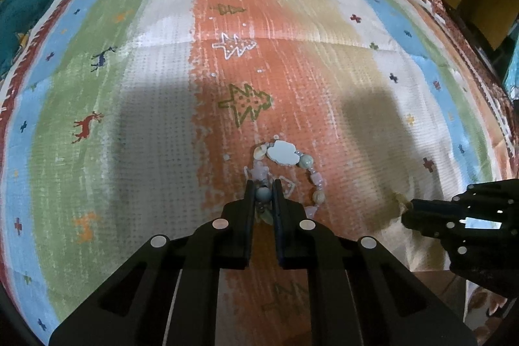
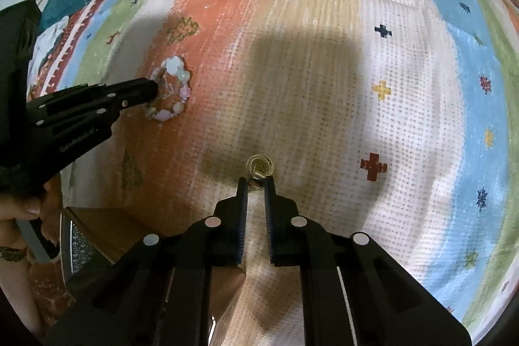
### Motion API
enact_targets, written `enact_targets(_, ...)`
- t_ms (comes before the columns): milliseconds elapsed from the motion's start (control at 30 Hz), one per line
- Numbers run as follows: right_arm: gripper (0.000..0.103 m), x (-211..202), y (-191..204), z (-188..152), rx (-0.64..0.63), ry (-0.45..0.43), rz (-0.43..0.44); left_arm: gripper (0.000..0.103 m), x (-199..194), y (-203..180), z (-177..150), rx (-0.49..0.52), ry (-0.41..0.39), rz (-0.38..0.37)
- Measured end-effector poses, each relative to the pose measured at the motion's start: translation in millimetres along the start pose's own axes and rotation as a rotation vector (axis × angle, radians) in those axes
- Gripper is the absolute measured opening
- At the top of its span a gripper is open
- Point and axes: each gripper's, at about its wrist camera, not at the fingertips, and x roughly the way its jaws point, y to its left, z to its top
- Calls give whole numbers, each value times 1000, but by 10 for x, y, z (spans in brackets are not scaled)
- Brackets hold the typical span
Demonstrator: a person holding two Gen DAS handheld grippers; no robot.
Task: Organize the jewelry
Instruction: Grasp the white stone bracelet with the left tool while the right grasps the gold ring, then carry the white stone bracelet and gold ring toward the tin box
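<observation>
Striped cloth (image 1: pixel 155 60) in orange, tan, white, green and blue, printed with small trees, reindeer and crosses, covers the surface where two hand-held black grippers work side by side. On the orange band lies a beaded bracelet (image 1: pixel 288 164) of pastel pink, pale green and shell-like beads with a flat white cloud-shaped charm; the left gripper (image 1: pixel 263 193) points steeply down at its near edge, jaws clenched on a round bluish bead of the loop. To its right, on the tan stripe, the right gripper (image 2: pixel 256 184) also angles steeply down, its fingers drawn almost together and pinching the lower end of a small gold-coloured ring piece (image 2: pixel 259 167) that rests on the cloth. Bracelet and ring lie well apart. A hand (image 2: pixel 22 209) grips the left tool's handle at the frame's edge, above a brown box (image 2: pixel 107 226) of which only a corner shows.
</observation>
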Motion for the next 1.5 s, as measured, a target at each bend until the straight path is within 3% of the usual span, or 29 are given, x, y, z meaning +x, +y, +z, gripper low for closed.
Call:
enact_targets(1100, 11, -391, 244, -64, -74, -141, -29, 10, -693, -148, -62, -1, -132, -92)
enact_targets(1500, 11, -603, 445, -185, -141, -238, -48, 10, -942, -213, -199, 2, -170, -106)
